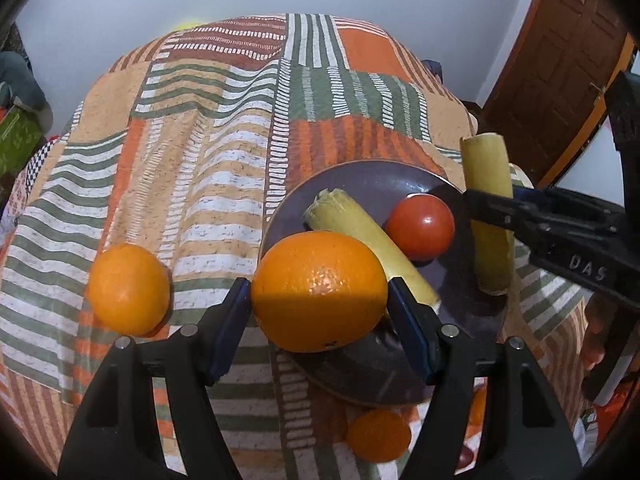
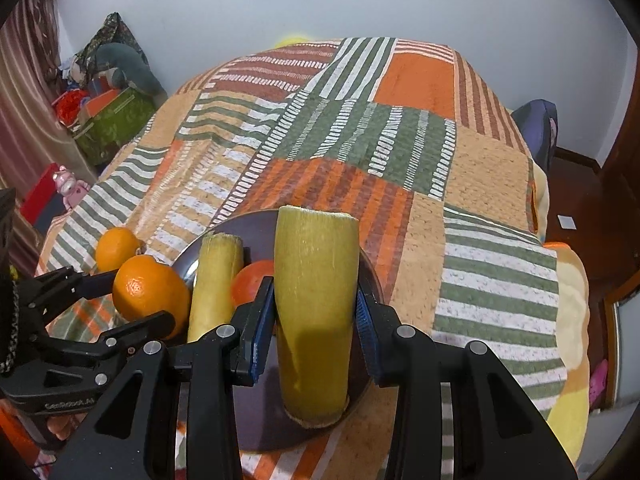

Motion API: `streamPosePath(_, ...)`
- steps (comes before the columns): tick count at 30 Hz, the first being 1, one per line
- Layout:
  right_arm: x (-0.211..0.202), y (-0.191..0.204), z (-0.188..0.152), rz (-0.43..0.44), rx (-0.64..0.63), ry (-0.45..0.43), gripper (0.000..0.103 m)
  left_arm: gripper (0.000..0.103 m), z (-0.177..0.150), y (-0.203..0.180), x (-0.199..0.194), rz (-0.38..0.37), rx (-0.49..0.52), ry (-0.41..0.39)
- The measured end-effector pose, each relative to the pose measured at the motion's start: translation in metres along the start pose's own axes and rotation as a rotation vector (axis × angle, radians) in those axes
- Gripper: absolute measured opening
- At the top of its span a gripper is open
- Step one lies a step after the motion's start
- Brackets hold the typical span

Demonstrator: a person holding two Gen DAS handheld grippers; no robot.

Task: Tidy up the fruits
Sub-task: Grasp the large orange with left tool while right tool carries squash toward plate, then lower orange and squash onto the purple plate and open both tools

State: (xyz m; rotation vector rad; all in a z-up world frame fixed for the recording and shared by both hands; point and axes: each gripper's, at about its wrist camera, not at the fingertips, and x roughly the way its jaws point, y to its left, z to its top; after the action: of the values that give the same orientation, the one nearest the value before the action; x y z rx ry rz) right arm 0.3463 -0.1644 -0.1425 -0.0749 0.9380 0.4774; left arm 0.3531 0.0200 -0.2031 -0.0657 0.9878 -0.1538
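An orange (image 1: pixel 319 291) is clamped between the left gripper (image 1: pixel 320 304) pads, carried over the plate (image 1: pixel 360 176) rim at 7 o'clock, presumably for setting down. A cane piece (image 2: pixel 316 312) is gripped by the right gripper (image 2: pixel 316 312) above the plate at 3 o'clock. Room is tight: another cane piece (image 1: pixel 370 240) and a tomato (image 1: pixel 420 226) are already lying there. Two oranges (image 1: pixel 129 289) are left on the cloth (image 1: pixel 200 140), at 9 and 6 o'clock.

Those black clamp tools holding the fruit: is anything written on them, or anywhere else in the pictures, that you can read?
"DAS": pale letters on the right gripper, seen from the left wrist view; more may be cut off.
"GeoRobot.AI", roughly; small and faint: on the left gripper, seen from the right wrist view.
Nothing else readable; the box beside the bed shows only a pattern.
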Motion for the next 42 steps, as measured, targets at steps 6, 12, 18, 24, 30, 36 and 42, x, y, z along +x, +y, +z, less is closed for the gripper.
streamPosePath(6, 0.008, -0.007, 0.004, 0.004, 0.032, -0.002, 0.035, 0.069, 0.003, -0.001, 0.006, 0.014, 0.013, -0.012)
streamPosePath(12, 0.011, -0.015, 0.007, 0.008, 0.076, -0.004, 0.035, 0.069, 0.000, -0.009, 0.008, 0.052, 0.055, -0.018)
streamPosePath(18, 0.010, -0.014, 0.006, -0.021, 0.071, 0.003, 0.039, 0.076, -0.004, -0.012, 0.004, 0.032, 0.067, -0.009)
streamPosePath(24, 0.006, -0.014, -0.002, -0.035, 0.047, 0.009, 0.039, 0.076, -0.004, -0.009, -0.004, 0.023, 0.051, -0.018)
streamPosePath(30, -0.011, -0.006, -0.003, -0.039, 0.020, -0.017, 0.039, 0.076, -0.005, -0.008, -0.022, 0.025, 0.058, -0.050)
streamPosePath(36, -0.030, 0.010, -0.004, -0.029, -0.019, -0.064, 0.039, 0.077, -0.006, 0.004, -0.050, 0.046, 0.061, -0.104)
streamPosePath(42, -0.041, 0.021, -0.011, -0.015, -0.044, -0.090, 0.041, 0.078, -0.007, 0.043, -0.068, 0.105, 0.014, -0.131)
